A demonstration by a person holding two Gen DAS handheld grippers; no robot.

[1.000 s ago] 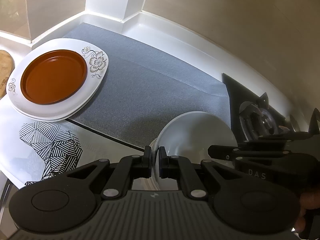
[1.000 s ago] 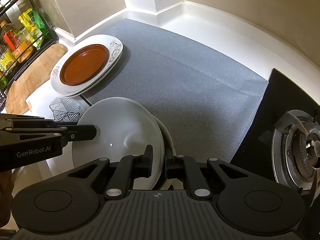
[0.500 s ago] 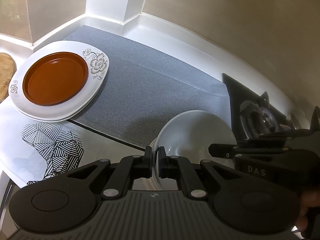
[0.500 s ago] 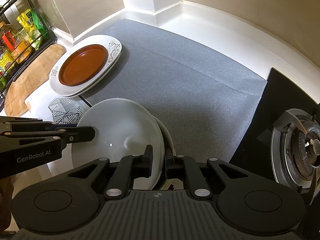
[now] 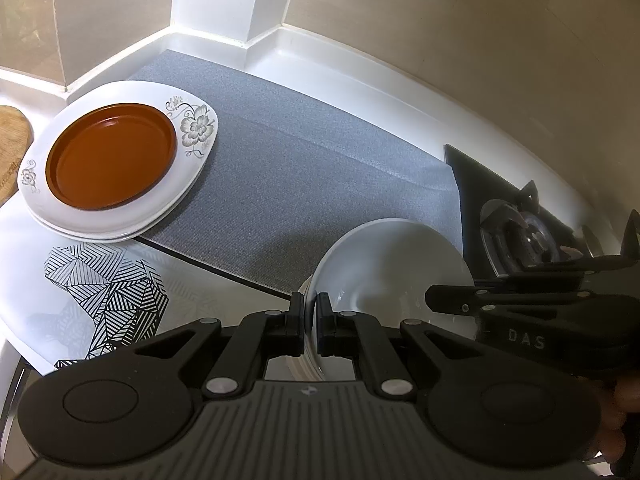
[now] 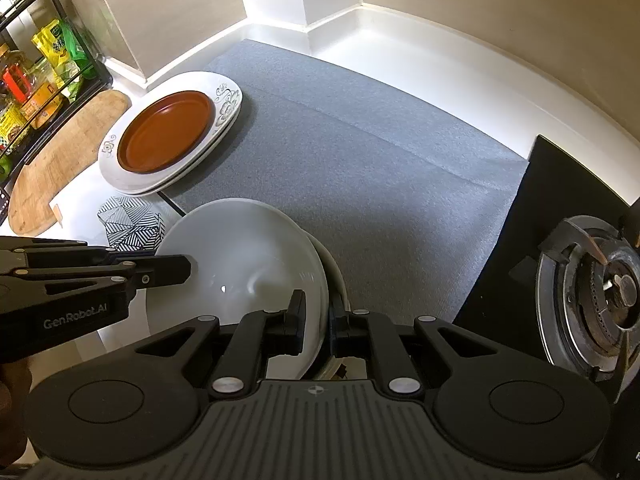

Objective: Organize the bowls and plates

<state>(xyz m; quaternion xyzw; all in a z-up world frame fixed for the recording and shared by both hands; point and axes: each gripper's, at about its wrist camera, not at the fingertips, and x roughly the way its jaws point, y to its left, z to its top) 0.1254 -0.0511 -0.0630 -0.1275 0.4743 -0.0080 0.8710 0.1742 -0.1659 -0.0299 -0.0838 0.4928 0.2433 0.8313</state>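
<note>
The left hand-held gripper (image 5: 309,322) is clenched on the left rim of a plain white ceramic bowl (image 5: 394,268), its two black fingers pinching the edge between them. The right hand-held gripper (image 6: 318,322) grips the opposite rim of the same white bowl (image 6: 244,256), one finger inside the wall and one outside. In the right wrist view the bowl fills the lower centre, tilted up, with the left hand-held gripper (image 6: 188,268) reaching in from 9 o'clock. A second pale bowl (image 6: 336,276) sits nested right behind the white one (only its edge shows). Whether the pair rests on the bench or hangs above it, I cannot tell.

At 10 o'clock from the bowl lies a round brown plate (image 5: 111,156), resting inside a white oval plate with grey flower print (image 5: 196,130), which sits on another white plate of like shape. That stack straddles the left edge of a grey textured mat (image 6: 360,152) spread over the white bench (image 6: 420,52). A black-and-white geometric patterned patch (image 5: 108,292) lies on the bench at 8 o'clock, just below the stack. A black gas hob with a metal burner (image 6: 592,292) stands at 3 o'clock, touching the mat's right edge.
</note>
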